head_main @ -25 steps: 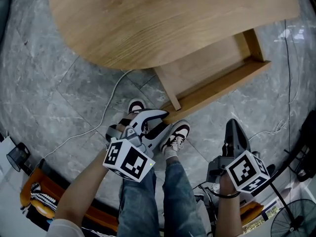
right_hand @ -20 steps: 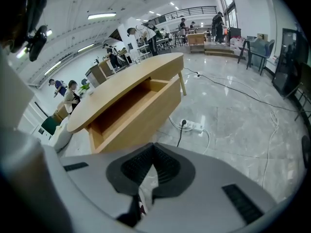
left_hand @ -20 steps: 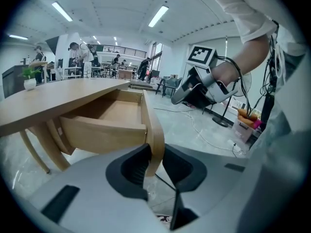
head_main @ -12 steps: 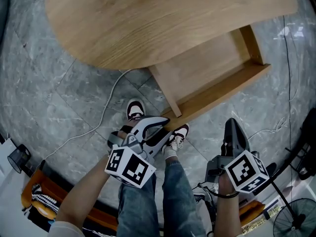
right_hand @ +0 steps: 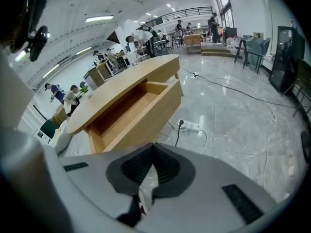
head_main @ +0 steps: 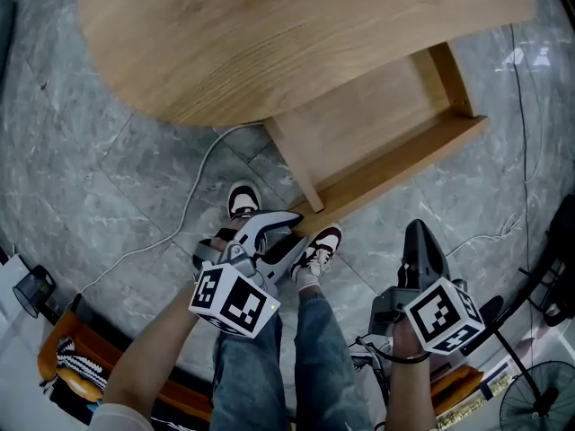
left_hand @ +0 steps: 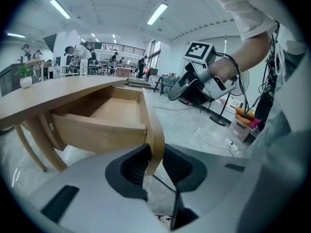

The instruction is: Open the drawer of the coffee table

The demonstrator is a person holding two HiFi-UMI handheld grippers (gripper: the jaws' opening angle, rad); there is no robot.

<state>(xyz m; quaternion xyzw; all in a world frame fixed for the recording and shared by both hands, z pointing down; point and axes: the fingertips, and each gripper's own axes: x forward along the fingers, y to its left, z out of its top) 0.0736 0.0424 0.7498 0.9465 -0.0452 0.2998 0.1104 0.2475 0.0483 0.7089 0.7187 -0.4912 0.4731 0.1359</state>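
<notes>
Since the left gripper point(left_hand: 154, 160) pinches only one end of the front panel point(left_hand: 153, 130) of the drawer point(head_main: 373, 128), which stands well out from under the bench point(head_main: 269, 34), a skewed pull could jam it or slip the grip. The right gripper point(right_hand: 151, 168), closed and empty, lends no support.

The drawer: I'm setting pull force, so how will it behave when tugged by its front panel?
Probably stiff: the drawer looks like wooden boards, so the front panel in the left gripper shouldn't flex. Likely light to slide, since it looks empty. Gripped near one end, it might skew and bind.
</notes>
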